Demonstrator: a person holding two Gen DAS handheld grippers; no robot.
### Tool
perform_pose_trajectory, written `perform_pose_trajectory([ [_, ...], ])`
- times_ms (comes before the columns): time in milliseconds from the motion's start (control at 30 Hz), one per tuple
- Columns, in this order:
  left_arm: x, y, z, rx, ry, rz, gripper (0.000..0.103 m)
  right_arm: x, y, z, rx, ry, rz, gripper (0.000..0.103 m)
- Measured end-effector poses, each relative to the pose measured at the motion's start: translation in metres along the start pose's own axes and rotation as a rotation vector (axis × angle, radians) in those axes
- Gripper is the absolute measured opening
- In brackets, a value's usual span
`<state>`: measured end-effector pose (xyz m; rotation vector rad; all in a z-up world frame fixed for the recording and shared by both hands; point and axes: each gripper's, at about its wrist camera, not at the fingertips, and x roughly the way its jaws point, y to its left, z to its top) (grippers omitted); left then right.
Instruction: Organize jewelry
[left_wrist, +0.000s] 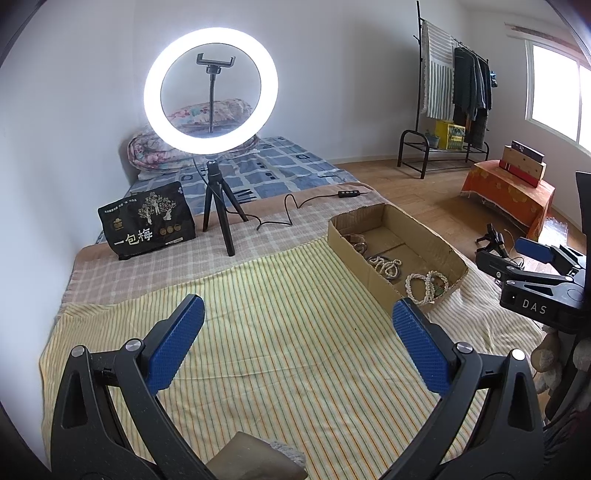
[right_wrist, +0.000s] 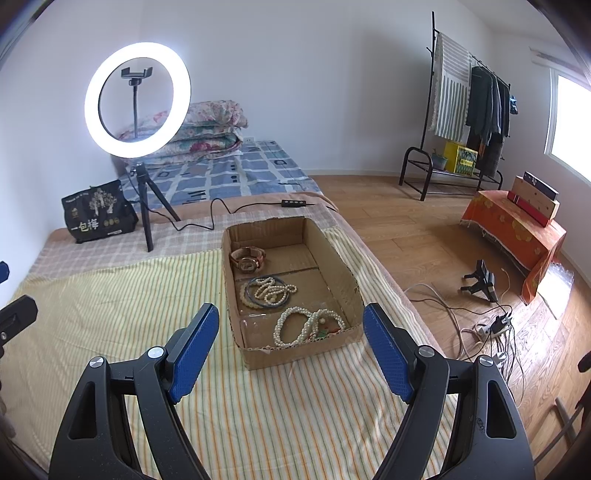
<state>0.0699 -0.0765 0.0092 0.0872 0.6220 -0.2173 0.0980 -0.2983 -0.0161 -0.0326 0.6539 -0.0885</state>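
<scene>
A striped yellow cloth (right_wrist: 110, 325) was spread over the bed beneath both grippers, and on it a shallow cardboard box (right_wrist: 334, 254) was set just ahead of the right gripper (right_wrist: 291, 350), its near wall lying between the blue fingertips. The right gripper was held with its fingers spread wide apart and nothing between them. The left gripper (left_wrist: 297, 343) was likewise held spread and empty above bare cloth, with the cardboard box (left_wrist: 424, 236) lying ahead of it and off to its right. The box was seen to be open-topped and torn along its edges, and the jewelry was laid in it in three clusters. Farthest from the right gripper, a brown-strapped wristwatch (right_wrist: 248, 259) was curled near the box's left wall. In the middle, dark bangles and pale beads (right_wrist: 269, 291) were overlapped in a loose heap. Nearest the right gripper, against the front wall, white pearl strands (right_wrist: 308, 326) were coiled together with a small green and red piece among them. A lit ring light (right_wrist: 137, 99) on a tripod was stood well beyond the box.
</scene>
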Motion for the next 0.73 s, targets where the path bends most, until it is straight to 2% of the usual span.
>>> perform_pose_trajectory([
  [500,-0.0013,-0.0005,-0.0007,0.003,-0.004,-0.004,0.103,0.0002,-0.0010,-0.0025,-0.003,0.004,0.000,0.080],
  [733,-0.0052,0.0004,0.0015,0.008,-0.032,-0.002,0.103,0.0000,-0.0014,-0.0029,-0.004,0.005,-0.001,0.080],
])
